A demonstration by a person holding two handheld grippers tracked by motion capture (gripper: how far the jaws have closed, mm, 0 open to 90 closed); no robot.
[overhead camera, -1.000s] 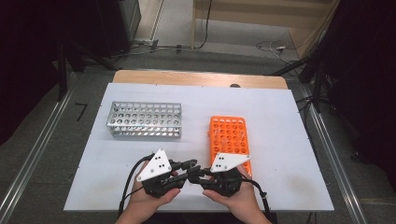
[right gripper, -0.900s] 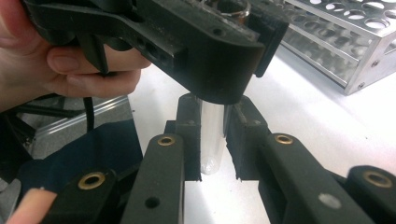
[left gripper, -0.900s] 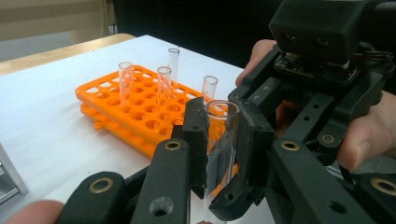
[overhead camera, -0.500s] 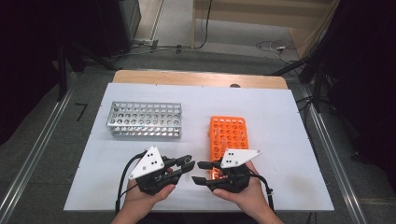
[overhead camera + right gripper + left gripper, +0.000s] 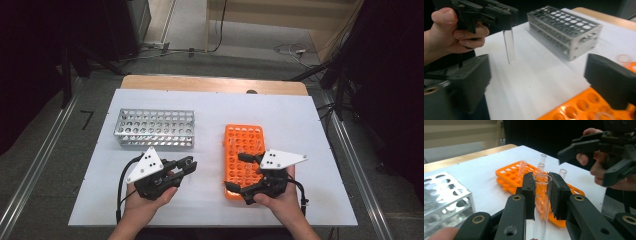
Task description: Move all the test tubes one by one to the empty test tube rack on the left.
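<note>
My left gripper (image 5: 189, 164) is shut on a clear test tube (image 5: 541, 195), held upright above the white table (image 5: 210, 115). The right gripper view shows that tube (image 5: 509, 47) hanging from the left gripper (image 5: 504, 21). My right gripper (image 5: 239, 172) is open over the near end of the orange rack (image 5: 243, 145). Its jaws have just been opening and nothing is between them. In the left gripper view the right gripper (image 5: 596, 162) stands wide at the upper right. A few clear tubes (image 5: 522, 168) stand in the orange rack (image 5: 509, 173).
A perforated metal rack (image 5: 154, 127) stands at the left middle of the table, its holes bare as far as I can see. It also appears as the metal rack (image 5: 566, 27) and metal rack (image 5: 439, 192). A wooden strip (image 5: 210, 84) runs along the far edge.
The grippers were tip to tip; now they are apart. The right gripper has opened wide and drawn off right over the orange rack. The left stays shut on the tube.
</note>
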